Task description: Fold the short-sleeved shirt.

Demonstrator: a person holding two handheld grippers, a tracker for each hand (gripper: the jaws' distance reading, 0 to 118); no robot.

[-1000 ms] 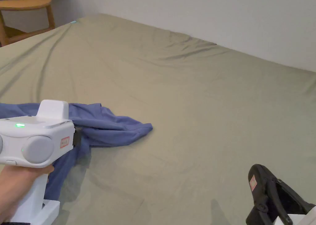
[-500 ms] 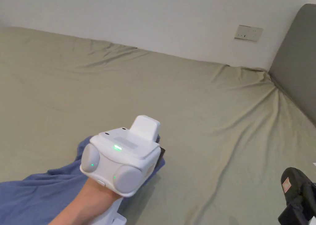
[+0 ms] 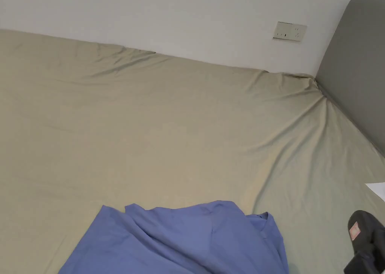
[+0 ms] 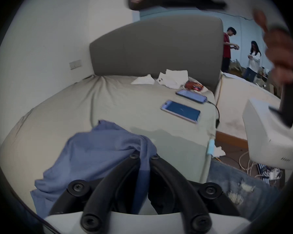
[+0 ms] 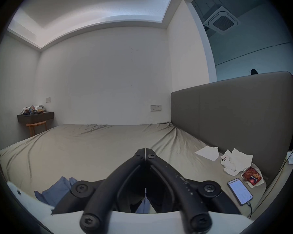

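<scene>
The blue short-sleeved shirt (image 3: 180,241) lies crumpled on the olive bedsheet (image 3: 169,135), at the near edge of the head view. In the left gripper view my left gripper (image 4: 144,156) is shut on a bunched fold of the shirt (image 4: 95,151), and the rest of the cloth spreads away to the left. My right gripper (image 3: 361,229) shows as a black shape at the bottom right of the head view, apart from the shirt. In its own view the right gripper (image 5: 145,150) is shut with its tips touching and nothing between them. The shirt (image 5: 57,192) lies low on the left there.
A grey headboard (image 3: 357,67) stands at the right, with a wall socket (image 3: 289,31) beside it. Two phones (image 4: 180,111), crumpled tissues (image 4: 172,79) and a snack packet (image 5: 252,176) lie near the headboard. Two people (image 4: 227,48) stand beyond the bed. A wooden stool (image 5: 36,128) is far left.
The head camera swung right toward the headboard. My left gripper dragged the shirt rightward across the bed and dropped below the head view's lower edge. The right gripper stayed at the bottom right.
</scene>
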